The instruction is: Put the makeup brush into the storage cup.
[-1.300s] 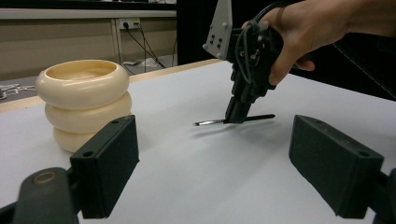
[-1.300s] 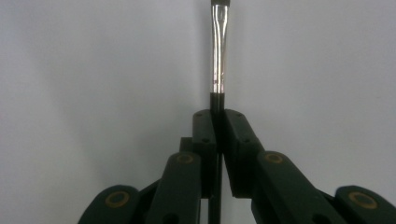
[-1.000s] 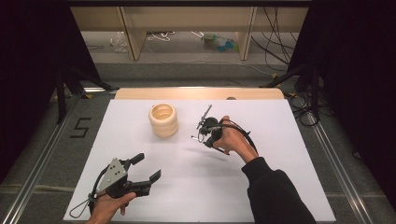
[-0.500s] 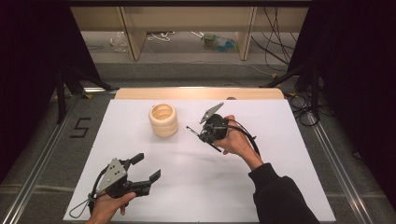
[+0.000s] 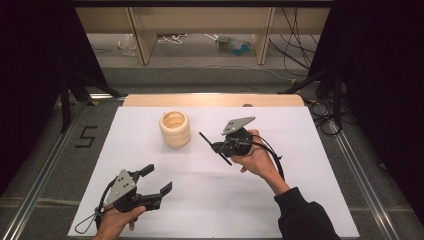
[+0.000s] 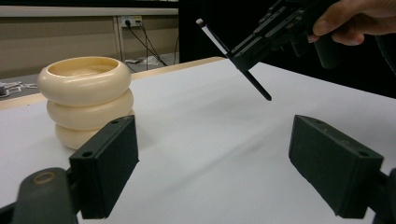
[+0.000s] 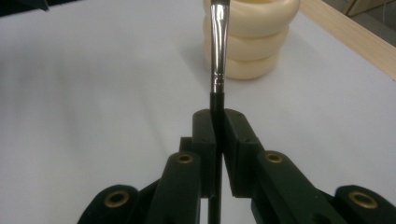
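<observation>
High view: right tool [image 5: 224, 146] is clamped on a thin black brush [image 5: 215, 148], lifted off the white counter [image 5: 300, 200], just right of the cream ribbed holder [image 5: 175, 128]. Left tool [image 5: 155, 179] sits well in front of the holder, jaws apart, nothing in them.

Left gripper view: brush [image 6: 233, 58] hangs tilted in the air right of the holder [image 6: 84, 100]; own jaws wide, empty.

Right gripper view: jaws pinch the brush [image 7: 217, 51] handle, metal ferrule pointing up at the holder [image 7: 254, 42].

Risk: thin handle could pivot or slip in the pinch; a tilted approach may hit the holder's rim and tip it.
</observation>
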`<state>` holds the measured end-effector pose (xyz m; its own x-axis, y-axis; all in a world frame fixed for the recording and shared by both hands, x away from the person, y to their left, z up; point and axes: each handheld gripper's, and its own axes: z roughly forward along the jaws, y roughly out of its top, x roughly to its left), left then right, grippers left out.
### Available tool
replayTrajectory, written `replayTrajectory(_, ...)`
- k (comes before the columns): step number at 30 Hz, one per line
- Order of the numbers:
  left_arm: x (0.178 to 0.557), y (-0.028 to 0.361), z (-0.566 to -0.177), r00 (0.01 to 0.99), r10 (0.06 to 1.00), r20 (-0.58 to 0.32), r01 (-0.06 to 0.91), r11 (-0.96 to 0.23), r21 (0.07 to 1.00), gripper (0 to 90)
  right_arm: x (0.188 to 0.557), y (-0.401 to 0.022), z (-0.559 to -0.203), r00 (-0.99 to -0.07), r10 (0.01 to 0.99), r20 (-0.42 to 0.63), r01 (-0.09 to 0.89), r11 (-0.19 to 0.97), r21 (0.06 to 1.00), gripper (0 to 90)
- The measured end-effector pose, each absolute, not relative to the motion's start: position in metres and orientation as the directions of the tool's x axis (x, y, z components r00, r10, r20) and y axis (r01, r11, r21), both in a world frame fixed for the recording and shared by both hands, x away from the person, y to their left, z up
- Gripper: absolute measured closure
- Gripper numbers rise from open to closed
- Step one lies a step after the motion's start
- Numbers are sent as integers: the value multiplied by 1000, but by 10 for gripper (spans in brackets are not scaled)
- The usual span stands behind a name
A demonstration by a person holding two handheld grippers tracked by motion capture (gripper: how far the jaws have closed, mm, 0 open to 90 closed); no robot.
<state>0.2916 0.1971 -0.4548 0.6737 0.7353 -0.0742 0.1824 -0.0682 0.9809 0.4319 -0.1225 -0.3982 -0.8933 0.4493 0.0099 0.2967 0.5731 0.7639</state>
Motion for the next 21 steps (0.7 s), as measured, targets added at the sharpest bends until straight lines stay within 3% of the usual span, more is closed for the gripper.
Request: replayTrajectory(21, 291, 195, -456, 675, 734, -76, 197, -80, 977, 158, 408, -122, -412, -897, 436, 69, 283, 449, 847, 839)
